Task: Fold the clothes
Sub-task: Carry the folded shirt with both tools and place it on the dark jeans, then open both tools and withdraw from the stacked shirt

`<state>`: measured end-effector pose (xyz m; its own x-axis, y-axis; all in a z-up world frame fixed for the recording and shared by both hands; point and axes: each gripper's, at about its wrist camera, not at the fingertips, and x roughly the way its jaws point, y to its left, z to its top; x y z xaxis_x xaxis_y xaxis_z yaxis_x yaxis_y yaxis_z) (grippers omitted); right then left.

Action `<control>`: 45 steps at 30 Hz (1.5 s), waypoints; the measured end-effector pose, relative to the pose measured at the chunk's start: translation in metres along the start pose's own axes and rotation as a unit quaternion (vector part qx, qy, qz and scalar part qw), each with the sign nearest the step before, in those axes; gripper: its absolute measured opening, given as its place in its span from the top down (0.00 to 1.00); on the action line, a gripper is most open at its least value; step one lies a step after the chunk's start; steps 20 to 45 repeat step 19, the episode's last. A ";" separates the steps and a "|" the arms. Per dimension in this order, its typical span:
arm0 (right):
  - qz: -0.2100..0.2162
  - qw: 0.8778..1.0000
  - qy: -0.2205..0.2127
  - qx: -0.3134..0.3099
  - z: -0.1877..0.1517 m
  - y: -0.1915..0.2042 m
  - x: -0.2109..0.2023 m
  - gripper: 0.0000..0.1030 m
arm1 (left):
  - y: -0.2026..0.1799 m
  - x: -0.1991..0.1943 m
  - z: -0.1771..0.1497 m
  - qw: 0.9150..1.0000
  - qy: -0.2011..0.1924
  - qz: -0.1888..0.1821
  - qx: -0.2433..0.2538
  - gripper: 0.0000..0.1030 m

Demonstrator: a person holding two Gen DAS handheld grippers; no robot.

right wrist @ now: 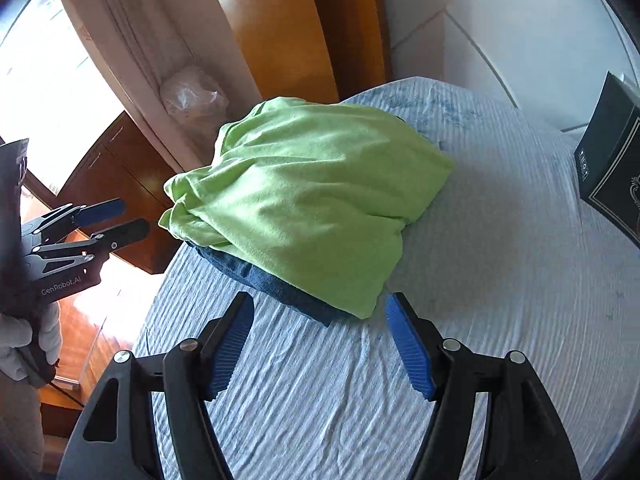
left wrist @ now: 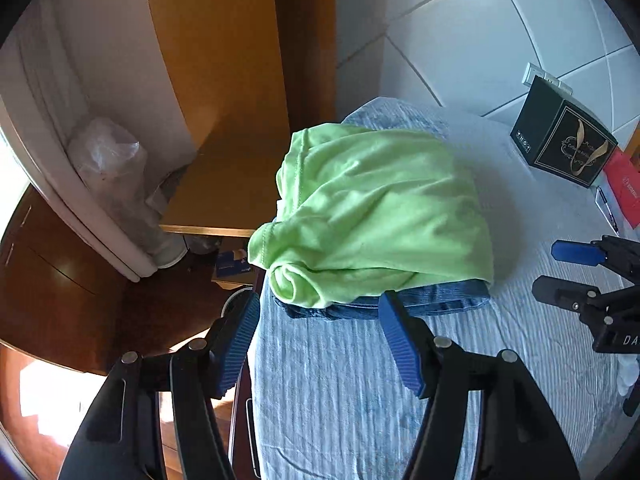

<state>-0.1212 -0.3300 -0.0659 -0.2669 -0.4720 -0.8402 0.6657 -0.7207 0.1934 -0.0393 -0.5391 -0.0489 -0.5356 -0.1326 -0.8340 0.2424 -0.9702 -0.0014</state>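
Both grippers empty, spread wide, hovering over the bed short of the clothes pile.

Pale blue crinkled bedsheet (right wrist: 500,280) covers the whole work surface; crumpled lime-green cotton shirt (right wrist: 304,196) sits near its far left edge, draped on top of folded blue denim jeans (right wrist: 280,284), denim showing only along the near side. Black square box with gold ornament (left wrist: 564,142) stands at the far right of the sheet, red flat packet (left wrist: 622,188) just beside it. Clear plastic bag (left wrist: 108,156) sits off the bed by the white curtain. Left gripper (left wrist: 320,312), blue ribbed pads, jaws wide apart, nothing between them, tips near the denim edge, contact unclear. Right gripper (right wrist: 320,312) same, wide, empty. A gloved hand (right wrist: 28,344) grips the left tool's handle.
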 end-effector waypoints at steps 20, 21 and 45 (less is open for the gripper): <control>-0.058 0.998 -0.020 0.023 -0.021 0.013 -0.027 0.18 | -0.040 -0.015 -0.013 1.000 -0.012 -0.010 -0.011 0.38; -0.058 0.998 -0.020 0.023 -0.021 0.013 -0.027 0.18 | -0.040 -0.015 -0.013 1.000 -0.012 -0.010 -0.011 0.38; -0.058 0.998 -0.020 0.023 -0.021 0.013 -0.027 0.18 | -0.040 -0.015 -0.013 1.000 -0.012 -0.010 -0.011 0.38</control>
